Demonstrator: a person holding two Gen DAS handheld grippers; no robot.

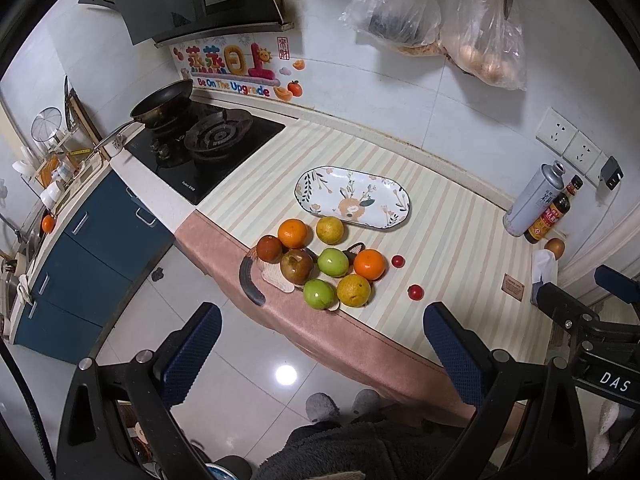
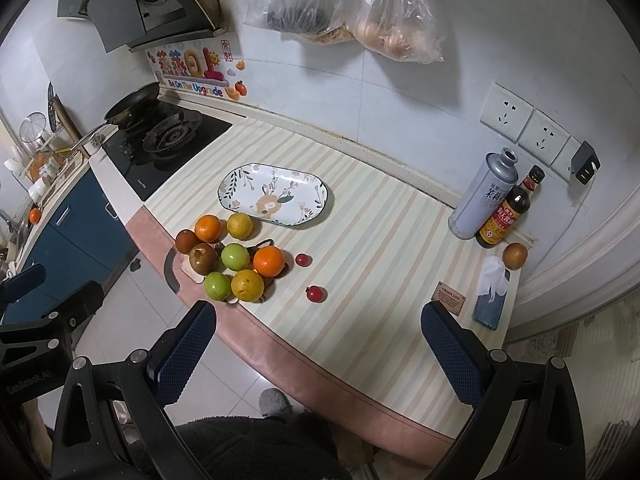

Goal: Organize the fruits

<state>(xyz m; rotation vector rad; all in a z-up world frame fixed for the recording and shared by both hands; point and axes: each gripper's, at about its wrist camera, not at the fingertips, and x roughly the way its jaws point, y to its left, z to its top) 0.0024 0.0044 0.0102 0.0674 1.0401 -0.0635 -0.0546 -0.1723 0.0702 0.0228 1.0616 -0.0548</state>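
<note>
A cluster of fruit lies near the counter's front edge: oranges (image 1: 369, 264) (image 2: 269, 261), green apples (image 1: 333, 262) (image 2: 235, 256), yellowish citrus (image 1: 353, 290) (image 2: 247, 285) and brown fruits (image 1: 296, 266) (image 2: 201, 258). Two small red fruits (image 1: 415, 291) (image 2: 316, 294) sit apart to the right. An empty oval floral plate (image 1: 352, 197) (image 2: 274, 194) rests behind the pile. My left gripper (image 1: 322, 350) and right gripper (image 2: 320, 350) both hover open in front of the counter, holding nothing.
A gas stove (image 1: 208, 142) with a frying pan (image 1: 162, 104) stands at the left. A grey can (image 2: 482, 196), a sauce bottle (image 2: 506, 216), a lone orange fruit (image 2: 515, 256) and a phone with tissue (image 2: 491, 296) sit at the right. Plastic bags (image 2: 348, 4) hang on the wall.
</note>
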